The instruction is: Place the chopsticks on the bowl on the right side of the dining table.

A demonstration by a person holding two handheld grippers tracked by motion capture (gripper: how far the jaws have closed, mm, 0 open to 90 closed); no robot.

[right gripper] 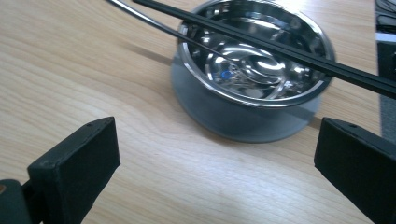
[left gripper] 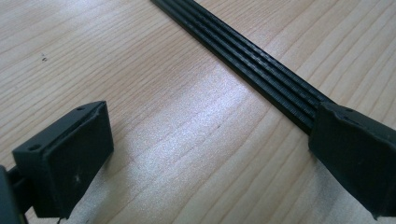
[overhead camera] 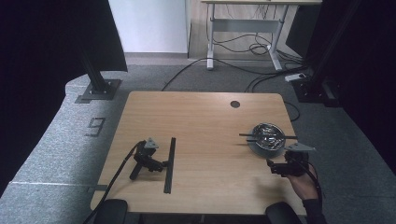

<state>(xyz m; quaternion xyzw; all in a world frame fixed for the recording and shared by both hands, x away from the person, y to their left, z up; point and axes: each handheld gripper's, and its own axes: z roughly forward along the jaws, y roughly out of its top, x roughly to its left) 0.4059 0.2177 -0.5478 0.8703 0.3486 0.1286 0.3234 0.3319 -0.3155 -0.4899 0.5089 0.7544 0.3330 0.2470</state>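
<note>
A long black ribbed strip (overhead camera: 169,164) lies lengthwise on the wooden table (overhead camera: 205,116) at the left. My left gripper (overhead camera: 162,165) rests on the table beside it, open, with no hand on it. In the left gripper view the strip (left gripper: 247,60) runs past the right jaw, and bare wood lies between the jaws of the left gripper (left gripper: 210,158). A steel bowl (overhead camera: 267,137) stands at the right with thin black sticks (overhead camera: 271,136) laid across its rim. A hand holds my right gripper (overhead camera: 274,167) just in front of the bowl (right gripper: 252,79), open, its jaws wide apart around nothing.
A round cable hole (overhead camera: 235,104) is in the table's far side. A cable trails from the left gripper off the front edge. Black stands, floor cables and another desk stand beyond the table on grey carpet.
</note>
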